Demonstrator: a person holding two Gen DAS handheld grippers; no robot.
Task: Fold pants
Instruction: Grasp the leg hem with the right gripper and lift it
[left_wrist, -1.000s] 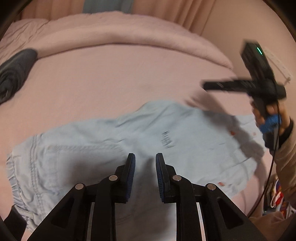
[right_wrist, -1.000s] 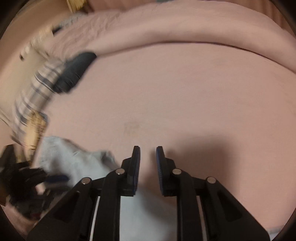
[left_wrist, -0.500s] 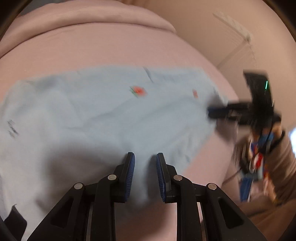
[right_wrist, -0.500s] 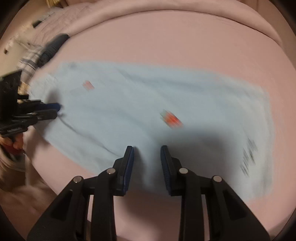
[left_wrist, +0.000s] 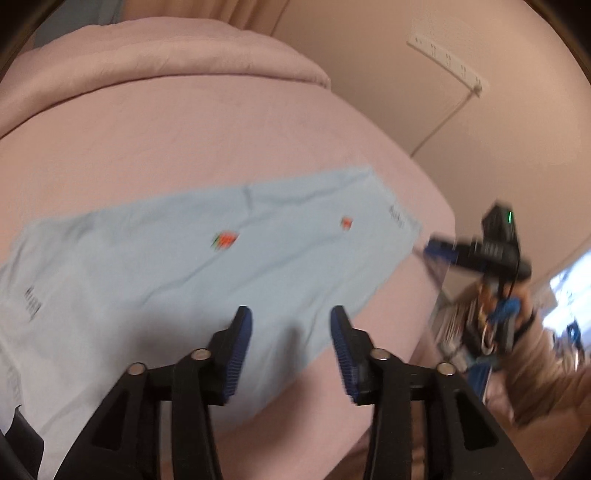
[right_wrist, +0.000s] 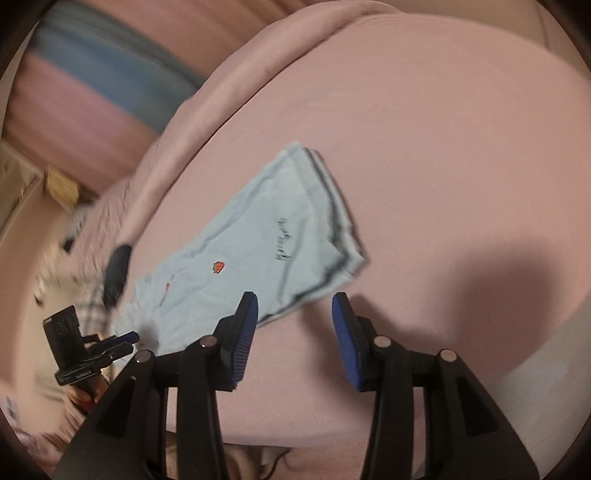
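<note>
Light blue pants (left_wrist: 177, 273) with small red strawberry marks lie flat on the pink bed, legs laid one over the other; they also show in the right wrist view (right_wrist: 258, 251). My left gripper (left_wrist: 290, 343) is open and empty, just above the pants' near edge. My right gripper (right_wrist: 293, 332) is open and empty, over the bed just off the hem end (right_wrist: 332, 221). In the left wrist view the right gripper (left_wrist: 443, 251) hovers beyond the hem corner. In the right wrist view the left gripper (right_wrist: 125, 341) sits at the pants' far end.
The pink bed (left_wrist: 184, 140) has a rolled duvet (left_wrist: 147, 62) at the back. A wall with a white socket strip (left_wrist: 447, 59) is to the right. A dark garment (right_wrist: 116, 273) and a plaid cloth (right_wrist: 90, 306) lie at the bed's far side.
Both grippers' jaws have opened wide. Both have pulled back from the pants, which now lie flat on the bed. The right gripper has swung toward the hem end.
</note>
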